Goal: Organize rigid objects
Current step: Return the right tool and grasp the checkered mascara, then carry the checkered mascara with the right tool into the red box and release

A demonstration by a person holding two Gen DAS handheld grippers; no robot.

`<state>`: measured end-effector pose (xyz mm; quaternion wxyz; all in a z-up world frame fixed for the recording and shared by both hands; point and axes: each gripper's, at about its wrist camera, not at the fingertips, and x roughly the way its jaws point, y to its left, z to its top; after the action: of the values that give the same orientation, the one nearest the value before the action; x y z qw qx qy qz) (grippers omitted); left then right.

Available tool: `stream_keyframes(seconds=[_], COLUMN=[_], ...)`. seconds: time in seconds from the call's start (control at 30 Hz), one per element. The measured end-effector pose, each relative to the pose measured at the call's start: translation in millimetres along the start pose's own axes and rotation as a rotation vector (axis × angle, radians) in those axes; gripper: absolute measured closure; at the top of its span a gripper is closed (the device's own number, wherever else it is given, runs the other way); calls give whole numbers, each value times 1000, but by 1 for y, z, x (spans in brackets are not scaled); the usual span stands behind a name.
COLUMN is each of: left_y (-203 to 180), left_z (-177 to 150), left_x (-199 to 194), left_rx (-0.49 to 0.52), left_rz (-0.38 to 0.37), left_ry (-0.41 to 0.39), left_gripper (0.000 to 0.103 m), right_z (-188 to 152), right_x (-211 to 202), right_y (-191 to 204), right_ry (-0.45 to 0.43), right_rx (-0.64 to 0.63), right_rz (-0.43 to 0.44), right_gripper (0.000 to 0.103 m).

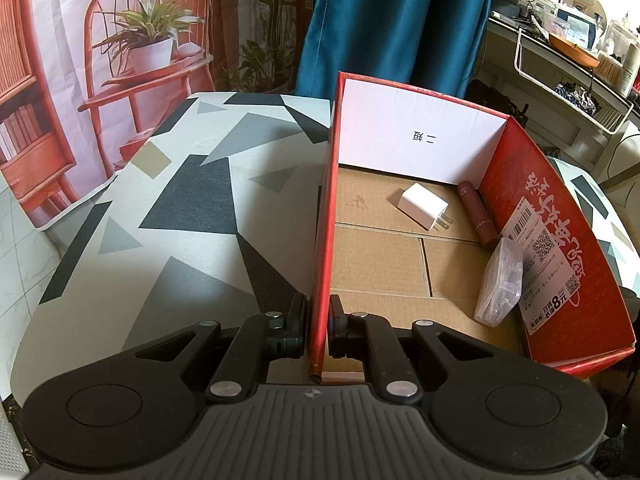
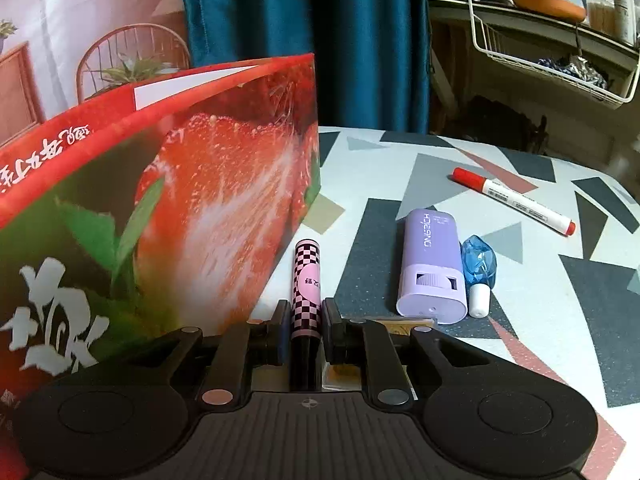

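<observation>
A red cardboard box (image 1: 560, 240) stands on the patterned table. Inside it lie a white plug charger (image 1: 424, 204), a dark red tube (image 1: 478, 216) and a clear plastic packet (image 1: 500, 284). My left gripper (image 1: 318, 308) is shut on the box's left wall (image 1: 326, 200), one finger on each side. In the right wrist view the box's strawberry-printed outer side (image 2: 180, 200) fills the left. My right gripper (image 2: 306, 312) is shut on a pink and black checkered tube (image 2: 307, 276) that lies on the table just right of the box.
To the right on the geometric tablecloth (image 2: 560, 300) lie a purple case (image 2: 430, 264), a blue correction tape (image 2: 478, 272) and a red-capped marker (image 2: 514, 200). A blue curtain (image 2: 320, 40) and a cluttered shelf (image 2: 540, 40) stand behind the table.
</observation>
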<state>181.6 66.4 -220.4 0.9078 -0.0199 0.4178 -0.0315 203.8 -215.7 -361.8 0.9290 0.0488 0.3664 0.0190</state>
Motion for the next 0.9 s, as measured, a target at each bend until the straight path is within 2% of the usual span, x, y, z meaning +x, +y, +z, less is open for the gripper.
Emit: stream_keyframes(seconds=[0.47,0.6,0.7,0.9], left_y=[1,1,1,1], left_z=[0,1,1,1], left_x=[0,-1,0,0], left_rx=[2,4,5,1], left_rz=[2,1,2,-3], left_ry=[0,0,1,2], left_gripper=[91,91,91,91], right_z=[-3,2,10,28], right_x=[-1,-3,-12,-31], right_y=[4,5,0,-13], right_ry=[-13,11,-8,-70], right_rx=[-30,-20,17,68], right_rz=[-12,-24,13,-3], right_gripper=[87,88,88,88])
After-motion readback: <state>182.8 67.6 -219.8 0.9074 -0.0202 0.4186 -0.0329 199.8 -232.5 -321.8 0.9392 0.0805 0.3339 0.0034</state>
